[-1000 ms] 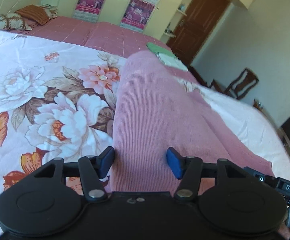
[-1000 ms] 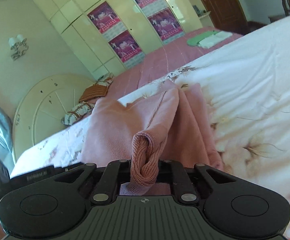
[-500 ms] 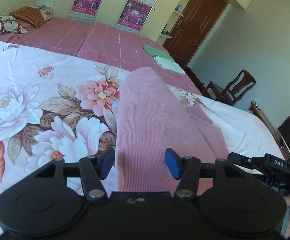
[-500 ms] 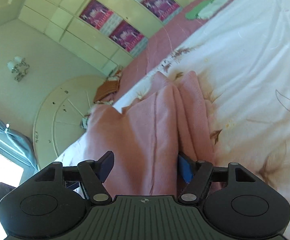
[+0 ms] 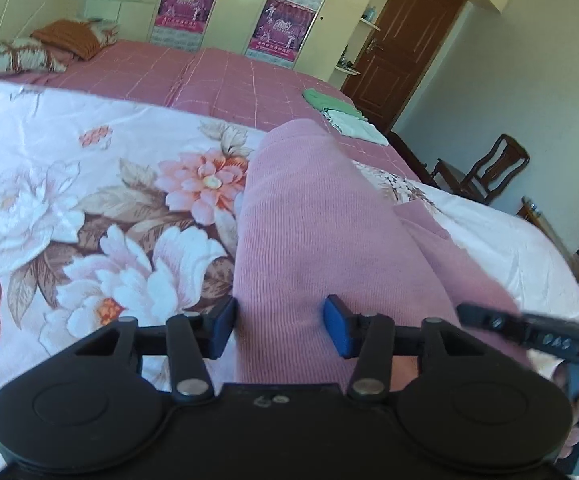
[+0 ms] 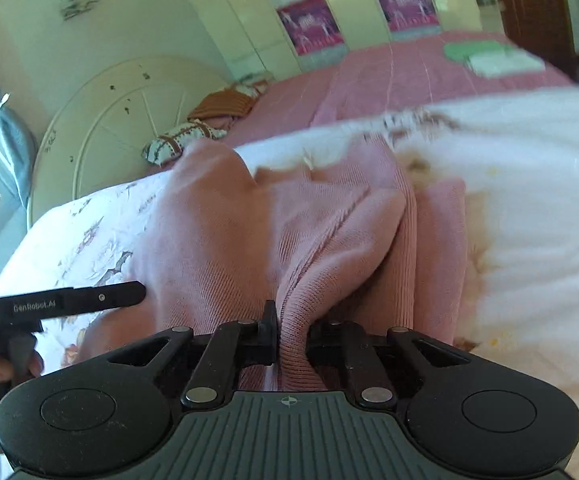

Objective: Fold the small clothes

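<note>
Pink knit garment [image 6: 217, 240]: one | right tongs [image 6: 289, 332] just closed, pinching fold

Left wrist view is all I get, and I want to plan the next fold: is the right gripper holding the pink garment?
Observer: Yes. The right gripper is shut on a bunched fold of the pink garment; its jaws have just been closing on it.
Operator: Does my left gripper show from there?
Observer: One finger of the left gripper reaches in at the left edge, lying against the garment's side.
Operator: Anything by the pillows that I can't see?
Observer: A round cream headboard stands behind them.
</note>
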